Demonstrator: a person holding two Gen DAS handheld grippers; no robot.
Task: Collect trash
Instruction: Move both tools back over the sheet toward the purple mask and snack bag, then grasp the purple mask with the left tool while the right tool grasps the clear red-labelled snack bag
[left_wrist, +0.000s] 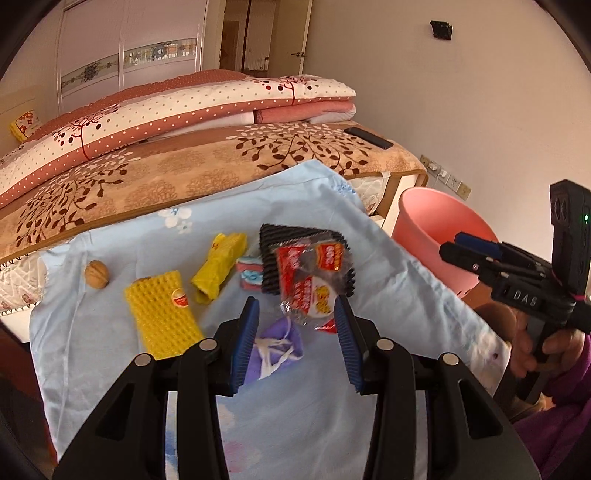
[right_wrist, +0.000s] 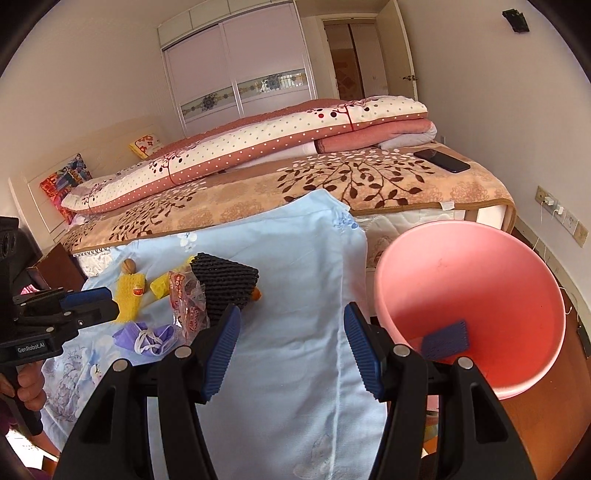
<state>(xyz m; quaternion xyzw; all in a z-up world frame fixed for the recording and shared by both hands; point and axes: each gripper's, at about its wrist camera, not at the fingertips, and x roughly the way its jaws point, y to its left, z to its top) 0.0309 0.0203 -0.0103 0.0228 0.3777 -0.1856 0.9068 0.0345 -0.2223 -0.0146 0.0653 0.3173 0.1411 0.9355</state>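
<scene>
Trash wrappers (left_wrist: 314, 280) litter a pale-blue cloth (left_wrist: 303, 406) beside the bed (left_wrist: 207, 166); both tools, left (left_wrist: 295, 347) and right (right_wrist: 291, 350), gape apart.

On your cloth (left_wrist: 332, 229), the walnut (left_wrist: 96, 273) sits nearest the left edge, the foam net (left_wrist: 162, 314) just right of it, then the folded wrapper (left_wrist: 218, 267). The snack wrapper (left_wrist: 314, 284) lies over the ribbed pad (left_wrist: 291, 240), with the face mask (left_wrist: 277, 350) in front. Off the cloth's right edge stands the bin (right_wrist: 469, 306); a mesh piece (right_wrist: 445, 339) lies inside.
</scene>
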